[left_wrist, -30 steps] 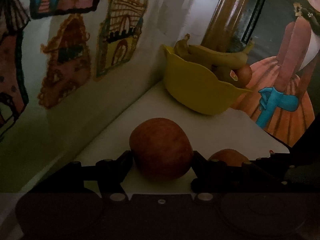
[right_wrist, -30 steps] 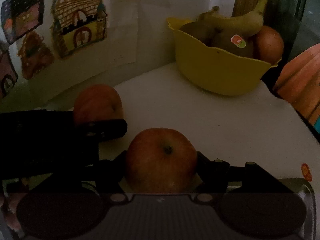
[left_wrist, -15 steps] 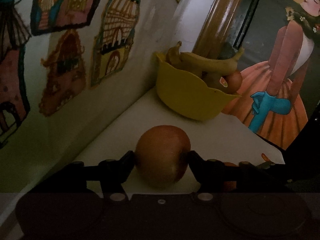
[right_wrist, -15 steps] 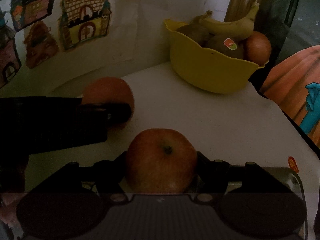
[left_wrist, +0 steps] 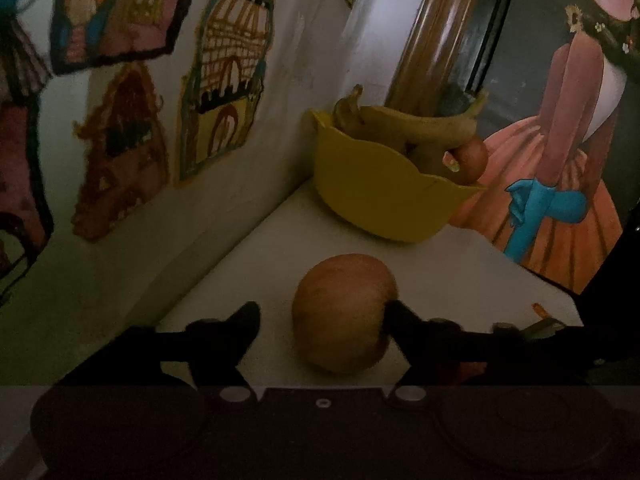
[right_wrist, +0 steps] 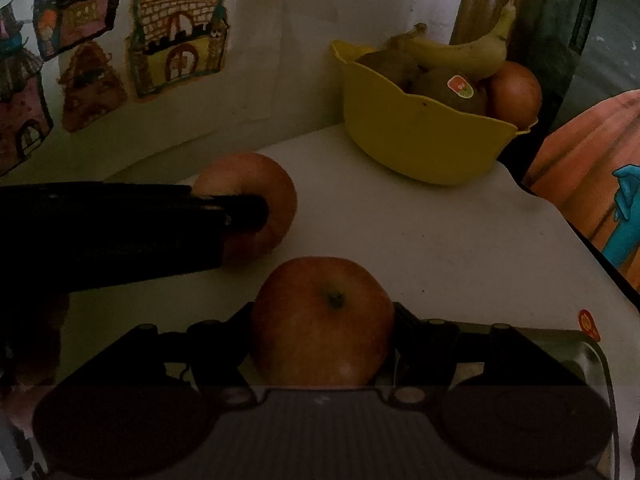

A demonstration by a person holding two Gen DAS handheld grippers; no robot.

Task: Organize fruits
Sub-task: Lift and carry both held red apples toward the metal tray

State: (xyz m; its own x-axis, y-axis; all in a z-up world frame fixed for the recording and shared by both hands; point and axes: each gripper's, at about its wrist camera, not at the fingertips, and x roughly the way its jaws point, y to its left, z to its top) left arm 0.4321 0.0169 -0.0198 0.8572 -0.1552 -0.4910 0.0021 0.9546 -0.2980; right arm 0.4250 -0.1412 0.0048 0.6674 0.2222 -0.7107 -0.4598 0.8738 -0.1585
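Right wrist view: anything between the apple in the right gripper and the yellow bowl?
Nothing: between the held apple and the yellow bowl the right wrist view shows only bare white tabletop. The other apple sits off to the left.

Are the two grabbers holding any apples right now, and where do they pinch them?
The right gripper pinches an apple by its two sides, stem dimple facing up. The left gripper is open; its apple only touches one finger.

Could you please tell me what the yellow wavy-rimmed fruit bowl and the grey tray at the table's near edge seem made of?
Yellow wavy-rimmed fruit bowl: probably moulded plastic, with an even matte colour and thin scalloped rim. Grey tray: likely metal, given its dull reflective sheen and rolled edge.
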